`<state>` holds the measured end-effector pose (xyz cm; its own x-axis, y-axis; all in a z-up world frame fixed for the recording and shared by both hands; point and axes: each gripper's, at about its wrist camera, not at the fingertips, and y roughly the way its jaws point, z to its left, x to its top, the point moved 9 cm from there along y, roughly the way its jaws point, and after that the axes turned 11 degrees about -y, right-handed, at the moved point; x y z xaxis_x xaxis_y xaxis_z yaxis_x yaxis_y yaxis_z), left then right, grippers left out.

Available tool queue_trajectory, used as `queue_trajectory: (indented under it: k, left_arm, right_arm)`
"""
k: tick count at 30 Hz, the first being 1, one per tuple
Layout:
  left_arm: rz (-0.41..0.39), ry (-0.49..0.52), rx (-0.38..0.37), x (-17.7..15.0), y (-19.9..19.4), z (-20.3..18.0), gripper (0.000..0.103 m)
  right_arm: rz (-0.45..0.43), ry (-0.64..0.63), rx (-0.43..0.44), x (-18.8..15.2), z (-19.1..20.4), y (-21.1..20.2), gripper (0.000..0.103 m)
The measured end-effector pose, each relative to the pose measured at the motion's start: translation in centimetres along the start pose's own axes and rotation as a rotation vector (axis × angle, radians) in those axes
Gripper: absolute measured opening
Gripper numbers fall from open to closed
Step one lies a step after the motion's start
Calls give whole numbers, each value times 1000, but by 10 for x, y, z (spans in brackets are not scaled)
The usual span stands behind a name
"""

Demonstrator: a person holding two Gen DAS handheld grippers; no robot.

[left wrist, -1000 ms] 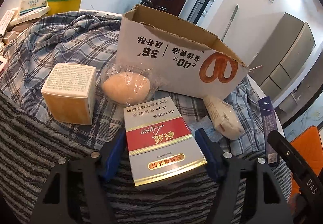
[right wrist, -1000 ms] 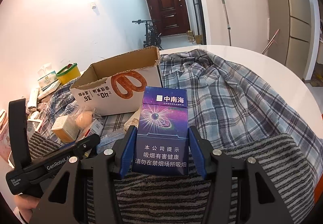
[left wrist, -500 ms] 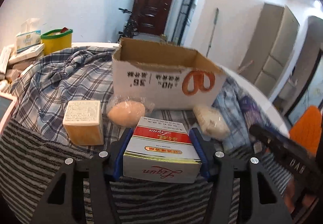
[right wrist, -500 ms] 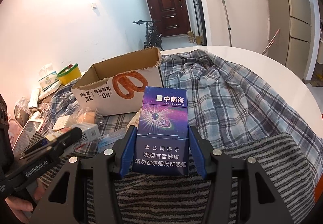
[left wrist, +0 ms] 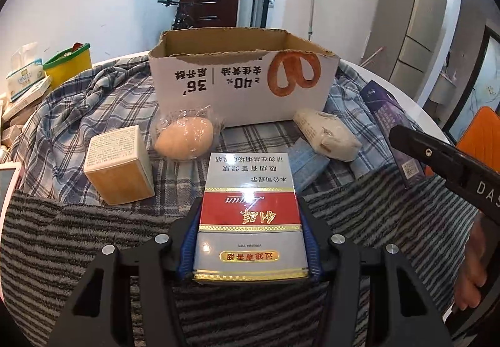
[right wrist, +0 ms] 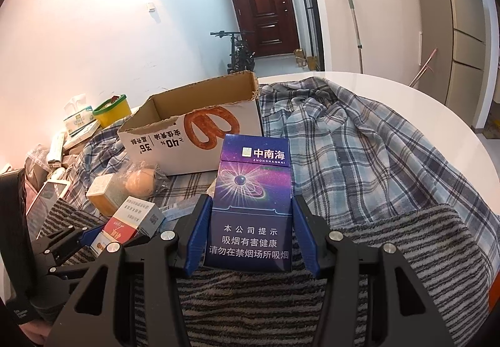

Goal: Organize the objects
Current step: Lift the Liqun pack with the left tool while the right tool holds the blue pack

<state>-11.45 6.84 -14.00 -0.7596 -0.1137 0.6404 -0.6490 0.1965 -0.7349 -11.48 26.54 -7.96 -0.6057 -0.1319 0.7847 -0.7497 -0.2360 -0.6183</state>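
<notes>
Currently the red-and-silver cigarette pack [left wrist: 250, 222] sits between my left gripper [left wrist: 250, 240] pads: glossy silver body, red band with gold trim, gold lettering, print upside down to the camera. My left jaws are closing, blue pads [left wrist: 187, 250] against both long sides, pack raised over the striped towel [left wrist: 78, 237]. My right gripper [right wrist: 247, 234] is clamped on the purple cigarette pack [right wrist: 253, 206]: starburst graphic, white Chinese text, held upright, lid end away from the camera, pads on both narrow sides.

Beyond the left pack, on the plaid cloth [left wrist: 78, 103]: wrapped tan bun [left wrist: 184, 140], yellow-sided carton [left wrist: 118, 165] just left of it, blue packet [left wrist: 307, 162] and white wrapped roll [left wrist: 328, 134] to the right. Behind these stands the open cardboard box [left wrist: 243, 87], pretzel print on its front, nothing visible inside from either view. Farther left at the table edge: tissue box [left wrist: 25, 78], yellow tub [left wrist: 68, 65].
</notes>
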Motion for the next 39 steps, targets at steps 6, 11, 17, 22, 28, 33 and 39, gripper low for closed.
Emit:
queue_trajectory:
  k: [6, 11, 17, 22, 28, 33, 39]
  left_arm:
    - [-89, -3, -18, 9, -15, -2, 58]
    - [-153, 7, -19, 17, -25, -4, 58]
    - [-219, 18, -13, 24, -37, -3, 58]
    - [-238, -12, -9, 28, -40, 3, 58]
    - [-256, -5, -7, 29, -42, 4, 58]
    - [-286, -12, -2, 32, -48, 7, 58]
    - [-312, 23, -1, 34, -60, 5, 58]
  right_arm:
    - [5, 21, -10, -3, -7, 1, 50]
    - [-3, 7, -13, -3, -5, 0, 50]
    - [-21, -19, -21, -1, -1, -1, 50]
    - [-21, -25, -23, -1, 0, 0, 50]
    - [-34, -36, -21, 1, 3, 0, 50]
    - [-58, -59, -18, 5, 6, -3, 50]
    - [-92, -87, -25, 16, 8, -9, 50]
